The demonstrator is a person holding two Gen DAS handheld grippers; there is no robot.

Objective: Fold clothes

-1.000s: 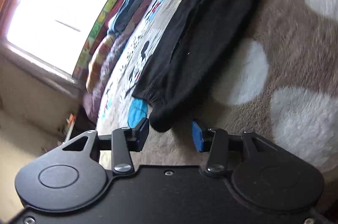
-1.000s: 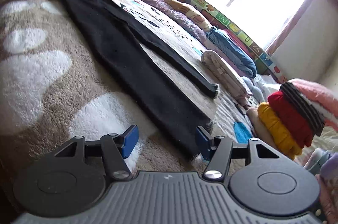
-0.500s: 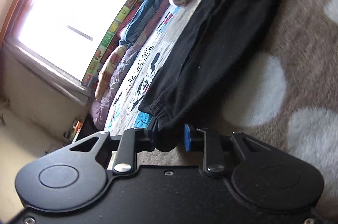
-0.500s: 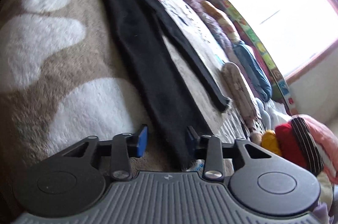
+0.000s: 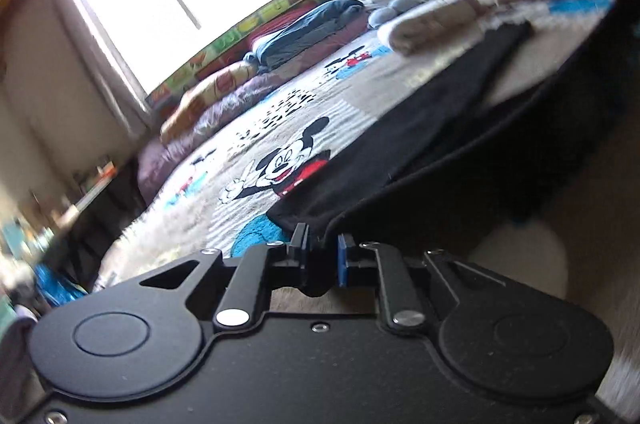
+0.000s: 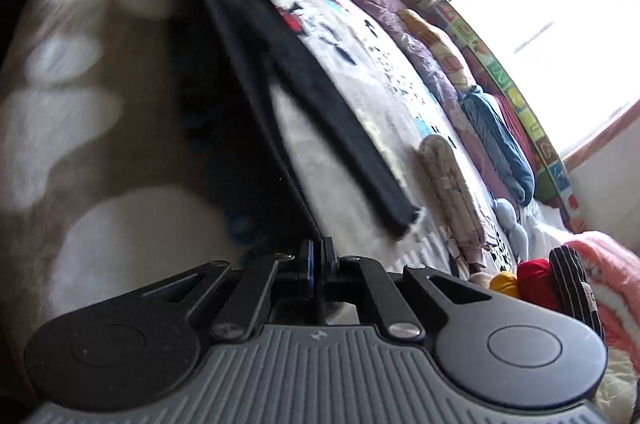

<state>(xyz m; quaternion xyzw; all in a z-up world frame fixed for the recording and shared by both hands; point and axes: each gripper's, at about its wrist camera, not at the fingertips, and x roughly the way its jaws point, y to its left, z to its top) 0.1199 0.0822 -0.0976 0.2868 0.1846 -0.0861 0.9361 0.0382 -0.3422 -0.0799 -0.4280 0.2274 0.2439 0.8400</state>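
Between the blue pads of the left gripper [image 5: 320,256] sits a bunched end of the long black fabric trousers [image 5: 432,127]; its jaws have just been closing and now clench that cloth. From this grip the garment runs forward and to the right, one taut edge raised off the fluffy brown blanket with white blotches [image 5: 532,264], while the other leg lies flat ahead on the pale bedspread printed with a cartoon mouse [image 5: 280,163].

At the opposite end, the right gripper [image 6: 316,264] has also just been closing, and its pads pinch a thin edge of the same trousers, which stretch straight ahead toward the left gripper, seen far forward at top left. Right of the right gripper lies a stack of rolled red, yellow and striped clothes [image 6: 536,280].
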